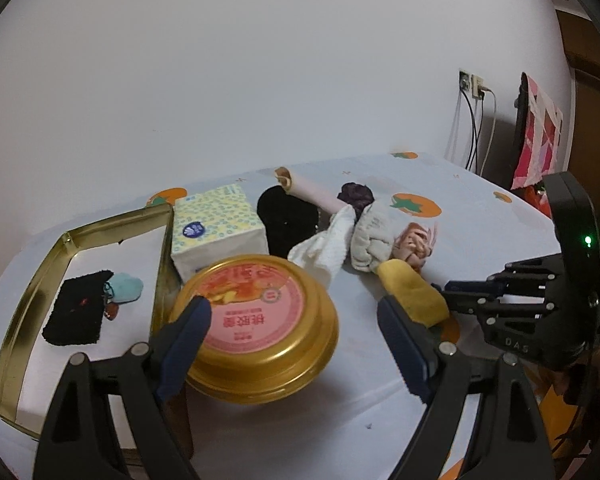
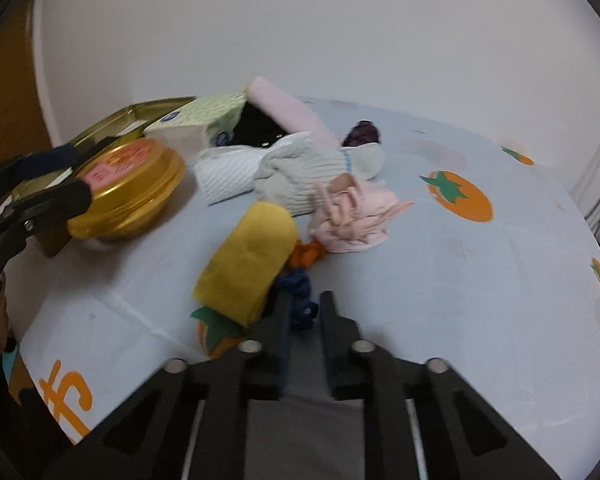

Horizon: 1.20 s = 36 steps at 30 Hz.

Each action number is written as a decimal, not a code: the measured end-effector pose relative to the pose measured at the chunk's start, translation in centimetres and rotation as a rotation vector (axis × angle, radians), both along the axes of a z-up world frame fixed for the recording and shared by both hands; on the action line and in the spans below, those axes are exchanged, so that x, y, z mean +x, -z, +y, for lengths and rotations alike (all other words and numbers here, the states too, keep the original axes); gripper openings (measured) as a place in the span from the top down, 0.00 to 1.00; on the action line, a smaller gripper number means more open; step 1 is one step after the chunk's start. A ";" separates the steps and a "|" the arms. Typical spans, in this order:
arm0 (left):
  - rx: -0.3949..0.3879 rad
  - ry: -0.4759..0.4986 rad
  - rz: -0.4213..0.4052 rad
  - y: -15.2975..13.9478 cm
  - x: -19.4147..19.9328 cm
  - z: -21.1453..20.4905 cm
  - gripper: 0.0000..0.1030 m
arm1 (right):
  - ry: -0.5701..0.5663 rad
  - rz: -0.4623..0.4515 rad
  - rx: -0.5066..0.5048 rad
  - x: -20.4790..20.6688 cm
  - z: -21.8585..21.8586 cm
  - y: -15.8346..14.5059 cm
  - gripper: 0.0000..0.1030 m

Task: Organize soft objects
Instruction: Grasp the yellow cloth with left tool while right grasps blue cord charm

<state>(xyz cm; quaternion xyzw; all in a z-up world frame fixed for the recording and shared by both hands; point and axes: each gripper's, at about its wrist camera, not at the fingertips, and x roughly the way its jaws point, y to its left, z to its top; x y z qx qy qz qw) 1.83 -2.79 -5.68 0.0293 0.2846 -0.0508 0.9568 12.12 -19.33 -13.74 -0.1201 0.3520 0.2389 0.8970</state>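
While the left claw [image 1: 296,344] gapes, only right-wrist shows right claw [image 2: 305,312] pinching blue yarn [image 2: 300,292].

We can read "DAS" in raised letters on the black body of the right hand-held gripper [image 1: 448,294], seen in the left wrist view. The pink label on the round gold tin [image 1: 260,320] carries Chinese characters, upside down and too blurred for us to make out. The tissue pack [image 1: 216,220] behind the tin bears a blue round logo, unreadable.

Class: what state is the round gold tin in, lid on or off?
Lid on: the round gold tin shows its pink-labelled lid seated on top; contents hidden.
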 end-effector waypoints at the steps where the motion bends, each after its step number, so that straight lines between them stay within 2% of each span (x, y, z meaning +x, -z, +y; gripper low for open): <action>1: -0.001 0.002 0.001 0.0 0.1 -0.1 0.16 | -0.004 -0.012 0.001 -0.2 0.0 -0.1 0.97; 4: -0.003 0.010 0.002 0.1 0.3 -0.6 0.16 | 0.007 -0.052 0.049 -0.5 -0.7 -0.7 0.97; 10: 0.015 0.066 0.011 0.1 0.8 -3.0 0.16 | 0.048 -0.111 0.255 -0.8 -3.7 -2.1 0.97; 13: 0.012 0.103 0.026 0.1 1.3 -4.4 0.16 | 0.068 -0.146 0.311 -1.0 -4.5 -2.6 0.97; 20: 0.026 0.166 0.080 1.2 2.6 -7.7 0.16 | 0.098 -0.221 0.403 -1.3 -6.1 -3.8 0.97; 26: 0.030 0.198 0.151 2.2 4.8 -9.5 0.17 | 0.111 -0.211 0.455 -0.6 -7.2 -3.9 0.97; 31: 0.040 0.208 0.242 3.3 6.7 -10.4 0.24 | 0.114 -0.204 0.497 -0.4 -8.0 -3.9 0.97; 34: 0.044 0.211 0.275 3.7 7.2 -10.7 0.24 | 0.120 -0.203 0.502 -0.3 -8.2 -3.8 0.97; 36: 0.048 0.210 0.290 3.9 7.4 -10.8 0.29 | 0.121 -0.204 0.492 -0.3 -8.0 -3.8 0.97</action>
